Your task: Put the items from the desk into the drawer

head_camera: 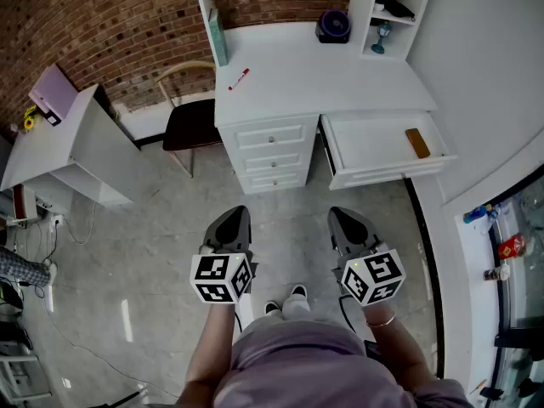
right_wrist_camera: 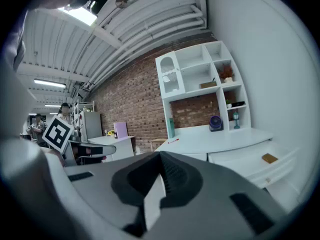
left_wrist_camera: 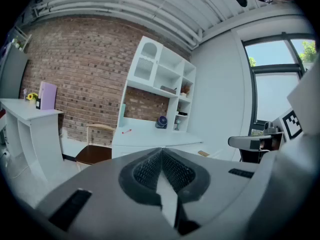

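A white desk (head_camera: 340,79) stands ahead of me against a brick wall. A red pen (head_camera: 239,78), an upright teal item (head_camera: 218,36) and a small purple fan (head_camera: 334,25) are on it. The right-hand drawer (head_camera: 350,173) is pulled out, with a brown flat item (head_camera: 417,143) lying inside. My left gripper (head_camera: 236,214) and right gripper (head_camera: 340,214) hover side by side over the floor, well short of the desk. Both are shut and hold nothing. The left gripper view shows the pen (left_wrist_camera: 126,131); the right gripper view shows the brown item (right_wrist_camera: 269,158).
A wooden chair (head_camera: 191,121) is tucked left of the desk's closed drawer stack (head_camera: 272,155). A white side table (head_camera: 76,147) with a purple box (head_camera: 53,92) stands at the left. Shelves (head_camera: 393,11) rise at the desk's right end. My feet (head_camera: 285,300) are below.
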A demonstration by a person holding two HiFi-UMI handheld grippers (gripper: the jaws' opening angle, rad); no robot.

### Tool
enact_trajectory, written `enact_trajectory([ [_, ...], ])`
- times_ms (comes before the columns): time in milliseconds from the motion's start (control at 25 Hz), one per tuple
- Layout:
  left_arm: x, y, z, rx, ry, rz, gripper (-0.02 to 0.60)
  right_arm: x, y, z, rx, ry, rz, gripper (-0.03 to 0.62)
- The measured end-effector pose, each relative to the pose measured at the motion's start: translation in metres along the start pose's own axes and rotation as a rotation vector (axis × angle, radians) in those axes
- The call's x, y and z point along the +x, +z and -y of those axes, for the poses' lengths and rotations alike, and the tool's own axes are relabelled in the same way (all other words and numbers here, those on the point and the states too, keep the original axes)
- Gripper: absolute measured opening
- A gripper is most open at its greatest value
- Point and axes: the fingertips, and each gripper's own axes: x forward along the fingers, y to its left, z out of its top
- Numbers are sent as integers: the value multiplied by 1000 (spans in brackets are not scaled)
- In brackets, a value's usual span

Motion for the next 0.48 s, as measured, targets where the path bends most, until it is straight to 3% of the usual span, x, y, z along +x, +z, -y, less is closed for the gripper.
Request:
enact_trajectory([
  [480,17,-6,4,14,30,-12,0,20,-4,5,-4,94,-21,5],
])
